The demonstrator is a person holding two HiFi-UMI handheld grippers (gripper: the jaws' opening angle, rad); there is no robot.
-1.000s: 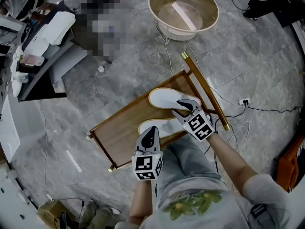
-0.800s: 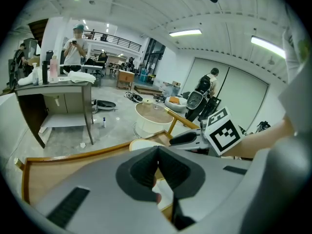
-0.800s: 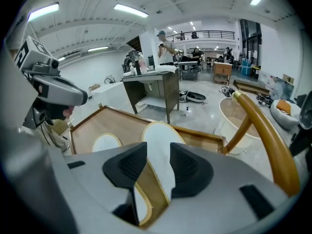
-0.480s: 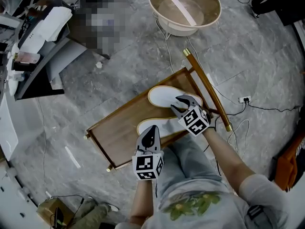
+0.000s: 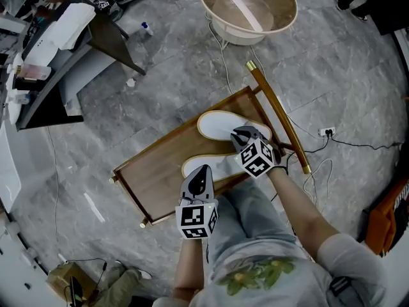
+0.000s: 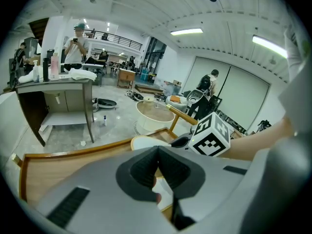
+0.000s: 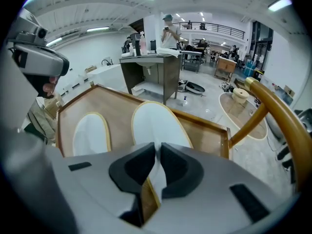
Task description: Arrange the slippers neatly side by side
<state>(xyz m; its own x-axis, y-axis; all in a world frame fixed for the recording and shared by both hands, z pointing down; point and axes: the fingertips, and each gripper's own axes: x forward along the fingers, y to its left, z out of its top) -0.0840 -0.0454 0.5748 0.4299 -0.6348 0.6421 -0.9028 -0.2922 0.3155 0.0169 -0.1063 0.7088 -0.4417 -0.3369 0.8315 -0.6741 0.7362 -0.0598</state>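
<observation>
Two white slippers lie on a low wooden tray [image 5: 150, 171] on the grey floor. The far slipper [image 5: 217, 125] points left, and the near slipper [image 5: 223, 165] lies parallel just below it. My right gripper [image 5: 240, 135] sits on the far slipper's upper, its jaws closing with the white fabric [image 7: 157, 177] pinched between the pads. The right gripper view shows both slippers, the far one [image 7: 153, 121] and the near one [image 7: 90, 133], side by side. My left gripper [image 5: 202, 174] hovers over the near slipper's front edge, shut, with nothing held.
The tray has a brass-tipped wooden rail [image 5: 276, 117] on its right side. A round cream basin [image 5: 248, 8] stands on the floor beyond, with cables and a power strip [image 5: 327, 135] to the right. A dark desk [image 5: 57, 62] stands at the far left.
My right gripper slid a little left onto the far slipper's upper and its jaws came together on it. The left gripper stays where it was.
</observation>
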